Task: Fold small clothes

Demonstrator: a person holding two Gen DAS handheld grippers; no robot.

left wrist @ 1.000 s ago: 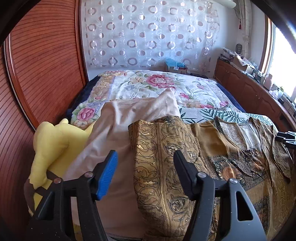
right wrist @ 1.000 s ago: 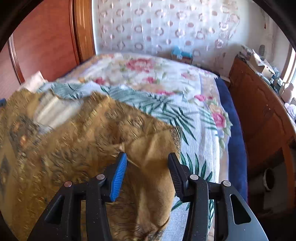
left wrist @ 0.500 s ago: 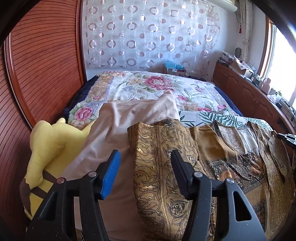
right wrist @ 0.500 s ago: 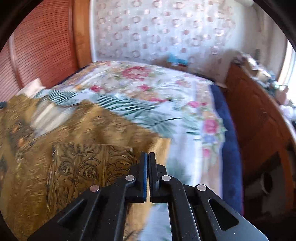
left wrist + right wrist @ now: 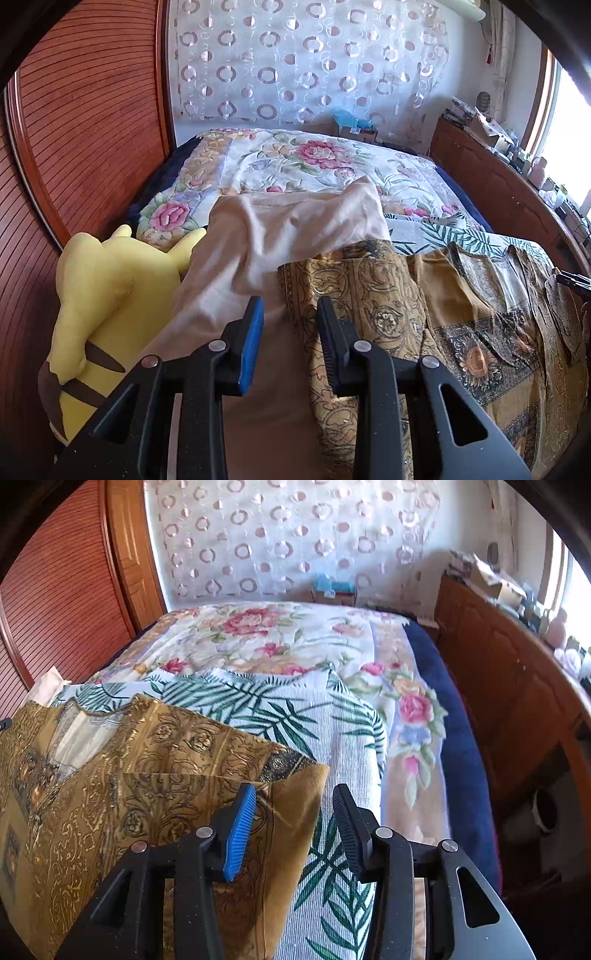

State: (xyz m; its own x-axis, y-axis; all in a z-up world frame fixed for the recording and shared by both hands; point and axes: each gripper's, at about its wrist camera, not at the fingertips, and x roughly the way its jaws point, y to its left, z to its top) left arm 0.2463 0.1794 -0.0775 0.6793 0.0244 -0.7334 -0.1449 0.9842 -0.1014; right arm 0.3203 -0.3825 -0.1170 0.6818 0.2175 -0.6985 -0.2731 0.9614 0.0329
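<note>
The right gripper (image 5: 291, 830) has just sprung apart after pinching shut half a second ago; nothing is pinched now, the gold patterned garment (image 5: 147, 797) lying with its right flap turned inward, so I judge one fold laid; the left gripper (image 5: 290, 343) has just narrowed, half-open over the garment's left edge, gripping nothing; the garment lies on the bed (image 5: 295, 162), long axis running six to twelve o'clock, neckline toward twelve.
</note>
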